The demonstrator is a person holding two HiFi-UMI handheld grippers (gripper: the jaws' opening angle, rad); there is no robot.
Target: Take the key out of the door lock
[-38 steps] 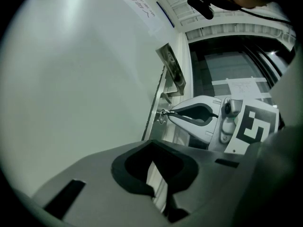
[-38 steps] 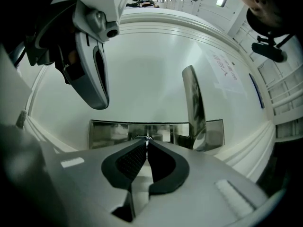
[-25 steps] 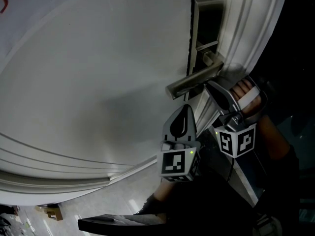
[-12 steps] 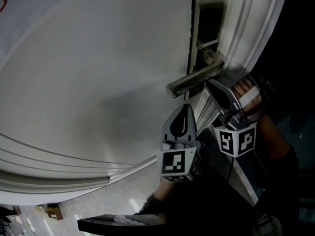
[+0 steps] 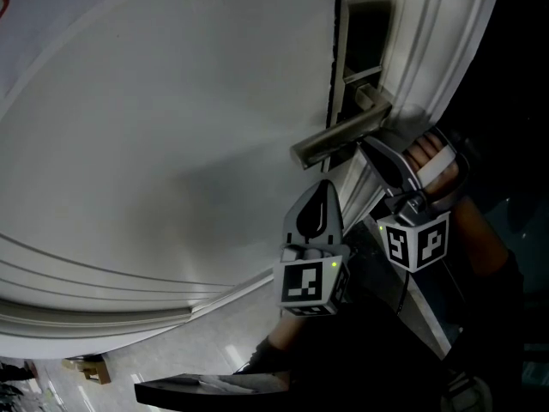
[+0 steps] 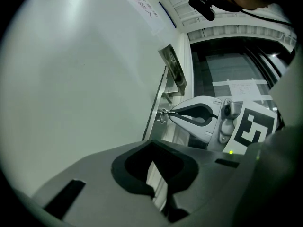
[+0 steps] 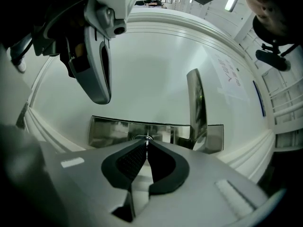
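The small metal key (image 7: 147, 137) sticks out of the cylinder in the steel lock plate (image 7: 109, 131), under the lever handle (image 7: 196, 105). My right gripper (image 7: 147, 144) is shut on the key's head, its tips right at the plate. In the left gripper view the right gripper (image 6: 166, 113) pinches the key (image 6: 163, 115) at the door edge. In the head view the right gripper (image 5: 364, 144) reaches under the handle (image 5: 339, 138), where the key is hidden. My left gripper (image 5: 324, 184) hangs shut and empty just below the handle, left of the right one, its tips (image 6: 152, 142) together.
The white door (image 5: 171, 144) fills most of the view, with raised moulding (image 5: 103, 312) along its lower part. A dark doorway and frame edge (image 5: 446, 50) lie to the right. A paper notice (image 6: 142, 6) is stuck high on the door.
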